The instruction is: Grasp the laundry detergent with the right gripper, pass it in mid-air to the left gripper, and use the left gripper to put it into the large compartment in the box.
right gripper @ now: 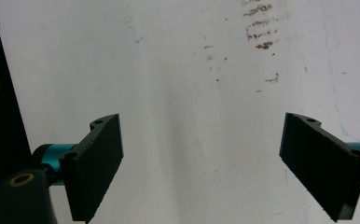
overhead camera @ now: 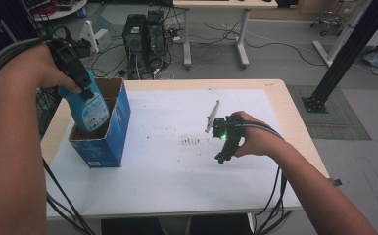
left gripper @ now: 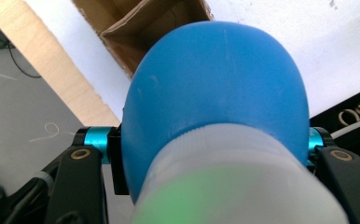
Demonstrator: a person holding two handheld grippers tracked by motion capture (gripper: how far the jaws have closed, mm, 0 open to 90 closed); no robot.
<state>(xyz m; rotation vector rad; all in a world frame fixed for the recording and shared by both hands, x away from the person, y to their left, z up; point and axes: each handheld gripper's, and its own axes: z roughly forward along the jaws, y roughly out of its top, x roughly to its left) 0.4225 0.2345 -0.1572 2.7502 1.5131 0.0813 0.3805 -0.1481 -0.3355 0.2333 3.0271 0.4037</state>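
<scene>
The left tool (overhead camera: pixel 82 85) is clamped on a blue bottle (overhead camera: pixel 90 105), gripping it near its top end, where the blue body meets a pale ribbed collar. In the left gripper view the bottle (left gripper: pixel 215 93) swells between the two jaws and runs away from the camera toward the open cardboard box (left gripper: pixel 141 32). From above, the bottle hangs tilted with its lower end sunk inside the box (overhead camera: pixel 106 142), which stands at the near-left part of the worktop (overhead camera: pixel 177 186). The box is blue outside and plain brown inside, its flaps standing open. The bottle carries a white label on its side (the print is too small to read).

The right tool (overhead camera: pixel 222 149) is held low over the white worktop, right of centre and well apart from the box and bottle. In the right gripper view its jaws stand wide apart with nothing between them, just bare white surface (right gripper: pixel 192 140). A patch of brown specks (overhead camera: pixel 191 141) marks the worktop just left of the right tool; the same specks (right gripper: pixel 259 28) lie beyond the jaws in the right gripper view.
</scene>
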